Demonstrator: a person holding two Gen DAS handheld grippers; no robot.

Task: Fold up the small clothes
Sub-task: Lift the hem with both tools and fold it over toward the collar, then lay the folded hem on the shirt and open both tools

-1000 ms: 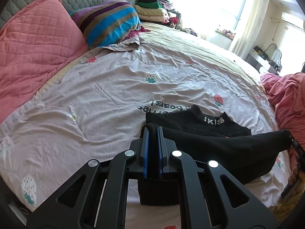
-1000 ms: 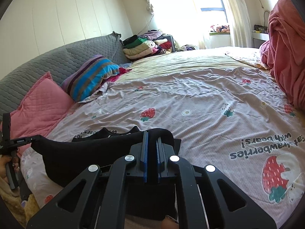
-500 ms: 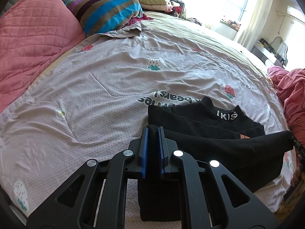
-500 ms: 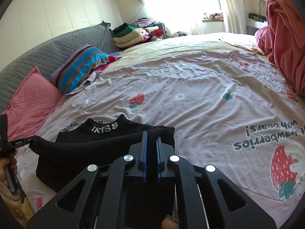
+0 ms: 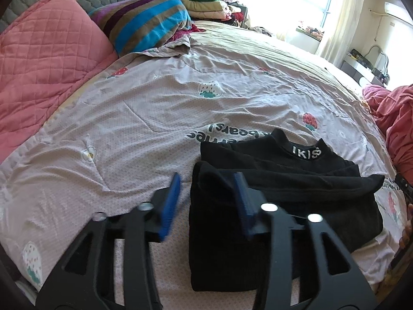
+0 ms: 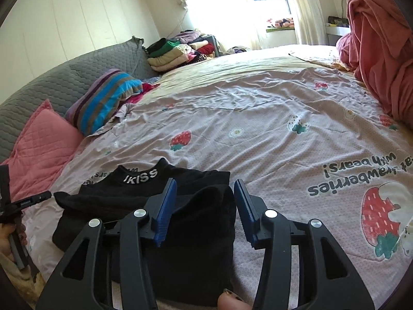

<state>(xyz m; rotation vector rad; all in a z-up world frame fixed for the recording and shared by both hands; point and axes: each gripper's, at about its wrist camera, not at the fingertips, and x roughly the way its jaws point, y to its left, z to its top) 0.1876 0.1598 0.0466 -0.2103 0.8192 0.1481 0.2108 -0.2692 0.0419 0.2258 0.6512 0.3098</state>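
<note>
A black knitted garment with white "IKISS" lettering on its collar is lying folded on the pale lilac strawberry-print bed sheet, filling the lower centre and lower right of the left wrist view and the lower left of the right wrist view. The left gripper is standing released, its jaws having just been opening: the blue pads are sitting apart, with the near left corner of the garment lying loose between them. The right gripper is likewise standing released after just opening, its pads spread on either side of the garment's near right corner without pressing it. A pink quilted pillow and a striped cushion are resting at the upper left of the left wrist view, and a heap of pink bedding is rising at the upper right of the right wrist view.
</note>
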